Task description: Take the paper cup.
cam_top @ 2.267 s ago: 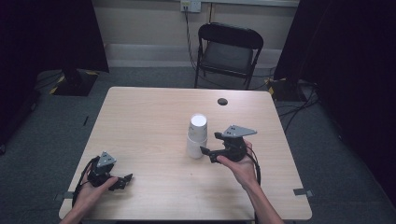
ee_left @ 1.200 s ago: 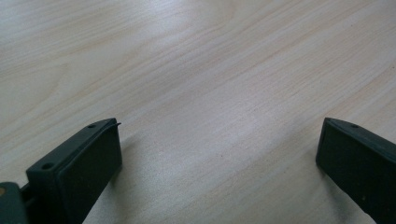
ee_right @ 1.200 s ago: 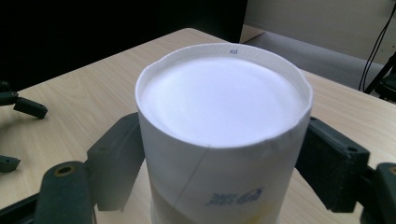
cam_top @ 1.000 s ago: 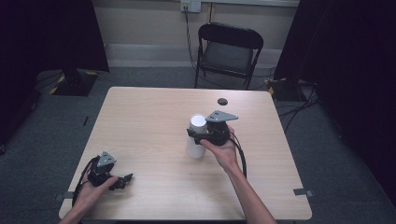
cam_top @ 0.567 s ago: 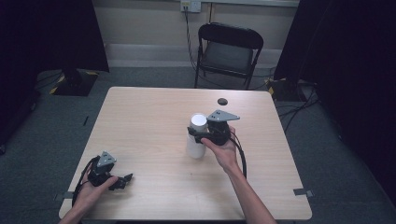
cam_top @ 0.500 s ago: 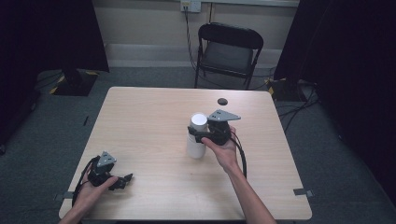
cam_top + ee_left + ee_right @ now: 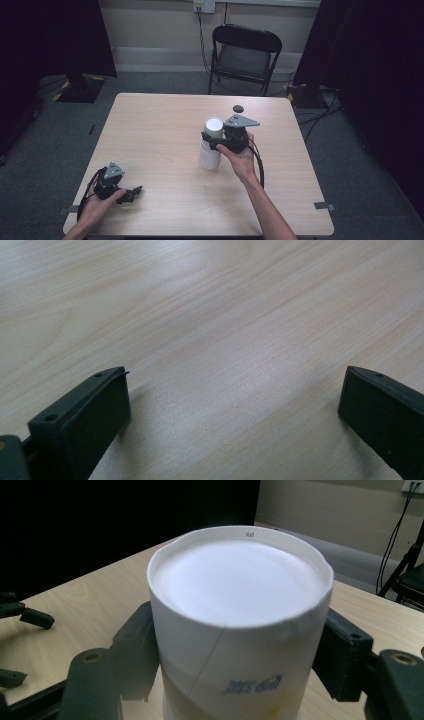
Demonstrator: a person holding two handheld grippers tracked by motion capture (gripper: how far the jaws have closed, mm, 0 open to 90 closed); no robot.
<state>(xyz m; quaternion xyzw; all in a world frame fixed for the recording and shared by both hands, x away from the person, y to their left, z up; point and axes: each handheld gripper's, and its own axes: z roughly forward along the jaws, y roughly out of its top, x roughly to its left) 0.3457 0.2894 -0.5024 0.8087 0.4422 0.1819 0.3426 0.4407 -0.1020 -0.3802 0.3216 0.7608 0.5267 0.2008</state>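
A stack of upside-down white paper cups (image 7: 210, 155) stands at the middle of the wooden table (image 7: 160, 130). My right gripper (image 7: 209, 140) is shut on the top cup (image 7: 240, 595), one black jaw pressed against each side just below its upturned base. Blue print shows on the cup's wall in the right gripper view. My left gripper (image 7: 133, 192) rests open on the table near the front left corner. In the left gripper view its jaws stand far apart over bare wood (image 7: 235, 340), with nothing between them.
A small black round object (image 7: 238, 108) lies on the table behind the cups. A black folding chair (image 7: 245, 50) stands beyond the far edge. Cables trail on the floor at the right. My left gripper's fingers (image 7: 20, 615) appear at the left of the right gripper view.
My right gripper has moved left from beside the cups and closed its jaws around the top cup. The left gripper has stayed where it was.
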